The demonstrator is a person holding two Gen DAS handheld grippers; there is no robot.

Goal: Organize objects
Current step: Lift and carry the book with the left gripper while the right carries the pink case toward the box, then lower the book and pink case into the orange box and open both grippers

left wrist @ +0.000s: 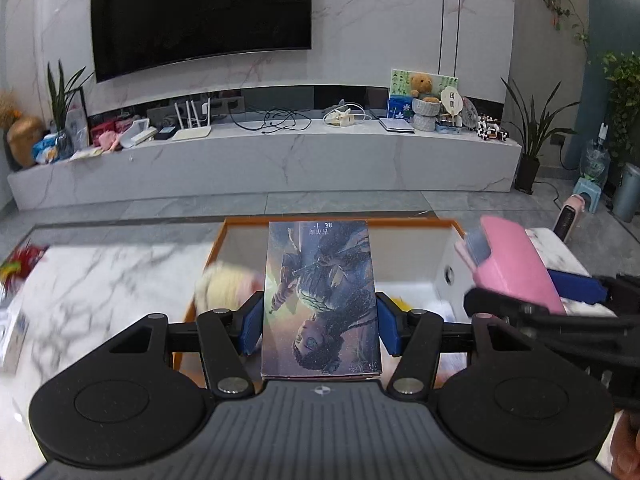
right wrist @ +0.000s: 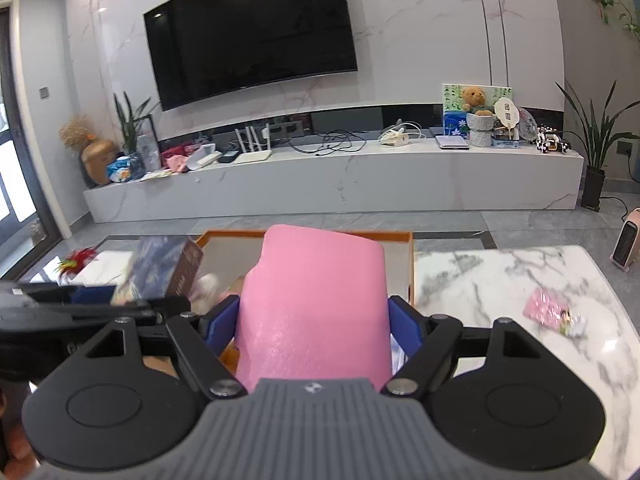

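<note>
- Gripping a book (left wrist: 320, 300), the left gripper (left wrist: 320, 322) presses its blue pads (left wrist: 251, 330) against both long edges; the illustrated cover faces up (printed upside down from this view).
- The book hangs above an orange-rimmed box (left wrist: 340, 223) on a marble table (left wrist: 104, 276).
- Something pale and fluffy (left wrist: 224, 286) lies inside the box, blurred.
- The right gripper (right wrist: 314, 324) clamps a pink case (right wrist: 316, 308) between its pads, also over the box (right wrist: 312, 234).
- From the left view, the pink case (left wrist: 516, 264) sits just right of the book.
- A pink packet (right wrist: 550, 312) lies on the table (right wrist: 500, 280), well apart.
</note>
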